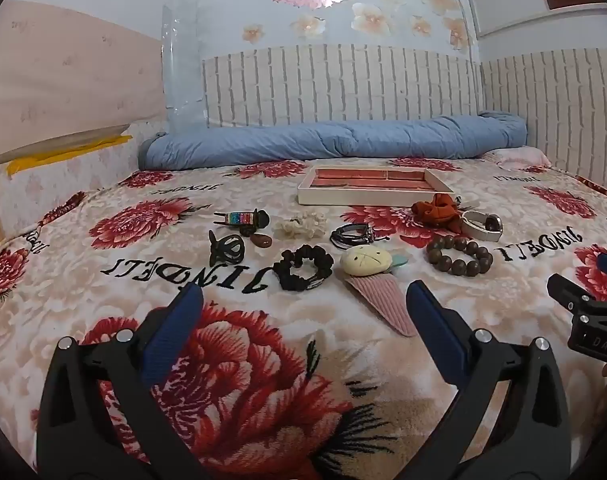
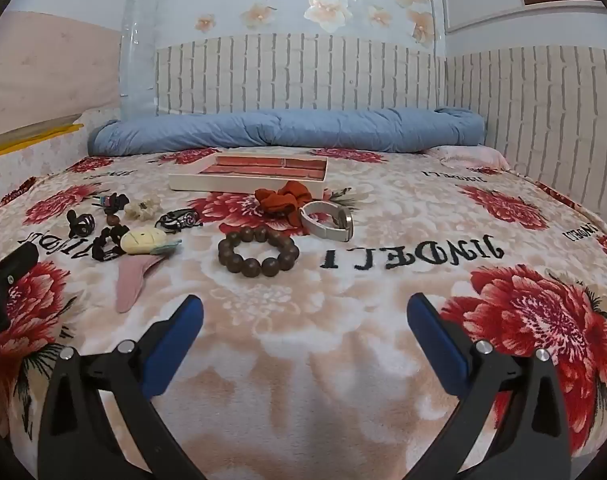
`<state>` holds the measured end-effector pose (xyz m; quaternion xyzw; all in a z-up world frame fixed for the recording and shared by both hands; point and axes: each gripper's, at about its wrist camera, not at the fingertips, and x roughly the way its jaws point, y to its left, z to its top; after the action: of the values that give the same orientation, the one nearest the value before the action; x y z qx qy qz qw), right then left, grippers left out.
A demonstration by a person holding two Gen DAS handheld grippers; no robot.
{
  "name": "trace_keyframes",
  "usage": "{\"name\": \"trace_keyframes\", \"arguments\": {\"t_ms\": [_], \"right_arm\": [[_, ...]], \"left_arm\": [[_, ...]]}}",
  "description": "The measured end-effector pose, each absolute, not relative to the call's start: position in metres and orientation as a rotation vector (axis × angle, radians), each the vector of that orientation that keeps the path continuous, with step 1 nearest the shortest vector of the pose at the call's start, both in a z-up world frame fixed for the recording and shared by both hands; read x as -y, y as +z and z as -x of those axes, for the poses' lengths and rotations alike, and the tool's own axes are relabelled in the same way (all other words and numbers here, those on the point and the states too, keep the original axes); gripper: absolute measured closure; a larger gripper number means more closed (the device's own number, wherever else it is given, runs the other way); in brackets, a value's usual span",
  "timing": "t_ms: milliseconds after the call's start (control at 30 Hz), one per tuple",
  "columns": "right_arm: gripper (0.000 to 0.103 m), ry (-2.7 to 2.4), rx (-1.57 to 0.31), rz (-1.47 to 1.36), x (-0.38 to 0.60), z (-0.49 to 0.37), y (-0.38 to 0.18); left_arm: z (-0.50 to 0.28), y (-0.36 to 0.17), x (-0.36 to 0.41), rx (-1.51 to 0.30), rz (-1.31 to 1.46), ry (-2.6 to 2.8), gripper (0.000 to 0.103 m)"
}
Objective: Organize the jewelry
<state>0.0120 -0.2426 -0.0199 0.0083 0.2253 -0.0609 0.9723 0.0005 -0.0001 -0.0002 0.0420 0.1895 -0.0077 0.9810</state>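
Observation:
A white jewelry tray [image 1: 357, 198] with pink compartments lies on the bed, also in the right wrist view [image 2: 191, 184]. In front of it lie a wooden bead bracelet [image 1: 459, 257] [image 2: 257, 251], a white watch [image 1: 482, 225] [image 2: 328, 221], an orange scrunchie [image 1: 437, 208] [image 2: 284, 197], a black scrunchie [image 1: 302, 267], a cream and pink hair clip [image 1: 366, 261] [image 2: 143, 241], a black claw clip [image 1: 226, 247] and several smaller pieces. My left gripper [image 1: 304, 299] is open and empty, short of the black scrunchie. My right gripper [image 2: 305, 311] is open and empty, short of the bead bracelet.
A floral blanket [image 1: 231, 364] covers the bed. A rolled blue quilt [image 1: 331, 140] lies along the far wall behind the tray. The right gripper's body shows at the left wrist view's right edge [image 1: 591, 312]. Walls close the back and right sides.

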Motion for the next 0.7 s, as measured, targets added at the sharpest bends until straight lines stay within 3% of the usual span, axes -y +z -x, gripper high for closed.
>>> {"name": "trace_keyframes", "arguments": {"t_ms": [700], "right_arm": [[0.004,-0.126,-0.446,-0.009,0.243,-0.0099,-0.0187]], "left_arm": [[-0.0013,-0.0003,0.0,-0.38,-0.07,-0.02,0.005]]}}
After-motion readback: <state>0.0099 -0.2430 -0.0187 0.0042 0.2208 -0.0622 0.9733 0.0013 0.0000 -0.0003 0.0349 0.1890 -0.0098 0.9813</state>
